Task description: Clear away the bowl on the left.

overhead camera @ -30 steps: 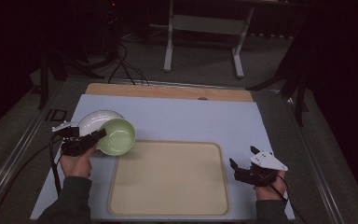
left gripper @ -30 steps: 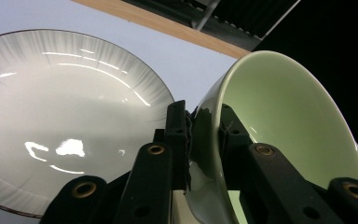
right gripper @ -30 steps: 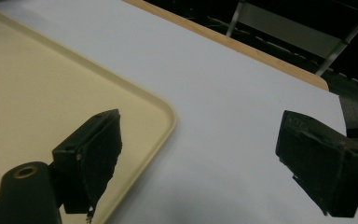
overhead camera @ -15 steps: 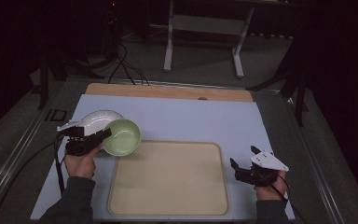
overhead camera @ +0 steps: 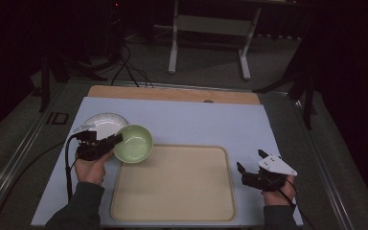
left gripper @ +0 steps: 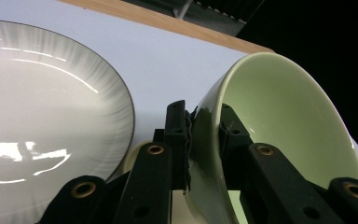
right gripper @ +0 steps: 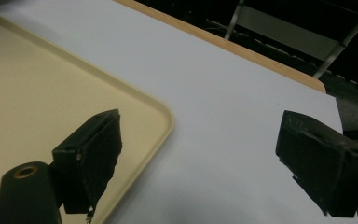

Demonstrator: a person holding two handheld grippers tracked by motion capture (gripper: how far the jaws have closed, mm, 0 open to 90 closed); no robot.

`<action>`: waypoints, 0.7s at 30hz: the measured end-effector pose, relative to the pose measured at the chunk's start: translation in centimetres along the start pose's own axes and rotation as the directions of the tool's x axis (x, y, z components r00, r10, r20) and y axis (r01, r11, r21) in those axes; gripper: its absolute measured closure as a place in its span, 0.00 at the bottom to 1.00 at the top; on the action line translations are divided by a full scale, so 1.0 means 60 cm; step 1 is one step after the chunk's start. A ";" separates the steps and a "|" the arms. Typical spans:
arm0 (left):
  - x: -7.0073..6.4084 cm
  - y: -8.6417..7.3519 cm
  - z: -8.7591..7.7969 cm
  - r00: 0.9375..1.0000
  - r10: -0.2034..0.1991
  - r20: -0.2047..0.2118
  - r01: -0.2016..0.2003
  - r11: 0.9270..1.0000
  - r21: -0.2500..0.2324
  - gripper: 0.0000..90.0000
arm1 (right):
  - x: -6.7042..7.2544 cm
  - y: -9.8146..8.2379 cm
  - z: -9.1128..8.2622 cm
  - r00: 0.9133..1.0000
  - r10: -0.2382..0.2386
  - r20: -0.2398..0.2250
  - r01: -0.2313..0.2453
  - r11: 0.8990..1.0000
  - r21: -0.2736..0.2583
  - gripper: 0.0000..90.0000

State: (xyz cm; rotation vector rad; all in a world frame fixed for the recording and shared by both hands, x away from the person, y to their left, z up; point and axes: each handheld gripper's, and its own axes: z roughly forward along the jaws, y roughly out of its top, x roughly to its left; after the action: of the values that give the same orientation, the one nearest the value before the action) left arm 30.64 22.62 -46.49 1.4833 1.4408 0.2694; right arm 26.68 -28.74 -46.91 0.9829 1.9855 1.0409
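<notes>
Nearest the person, the right tongs [overhead camera: 250, 169] sit low at the right edge of the beige tray [overhead camera: 172, 211], held in the right hand [overhead camera: 277, 191] with the grey three-cornered plate on top. Their jaws stand wide apart with nothing between them; in the right gripper view one jaw lies over the tray's rounded corner [right gripper: 161, 114] and the other over the pale blue mat [right gripper: 223, 102].

On the left, the left hand [overhead camera: 90, 167] holds the left tongs [overhead camera: 116, 139], which are clenched on the rim of a pale green bowl [overhead camera: 133, 143]. The left gripper view shows one jaw outside the bowl [left gripper: 279, 126] wall and one inside, with the bowl tipped on its side, its opening facing away from the plate. In the high view the bowl overlaps the tray's far-left corner.

Just beyond and left of the bowl, a white plate [overhead camera: 101, 125] with a dark rim rests on the mat.

Farther off, a strip of the wooden counter [overhead camera: 172, 95] borders the mat, and past it stand a grey metal frame [overhead camera: 210, 28] and cables [overhead camera: 127, 67] on the dark floor
</notes>
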 end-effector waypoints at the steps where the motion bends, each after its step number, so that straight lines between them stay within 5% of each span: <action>1: -0.001 -0.001 0.001 1.000 0.001 0.004 -0.001 1.000 0.000 0.88 | 0.000 0.000 0.000 1.000 0.000 0.000 0.000 1.000 0.000 0.15; 21: -0.027 -0.016 0.030 0.999 0.023 0.034 -0.025 0.998 0.056 0.88 | 0.001 0.000 0.001 1.000 -0.003 0.000 0.003 1.000 0.003 0.15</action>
State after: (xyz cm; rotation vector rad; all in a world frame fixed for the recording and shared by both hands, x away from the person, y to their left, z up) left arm 30.96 20.17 -47.32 1.5446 1.4147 0.2187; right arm 26.70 -28.69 -46.94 0.9819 1.9886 1.0363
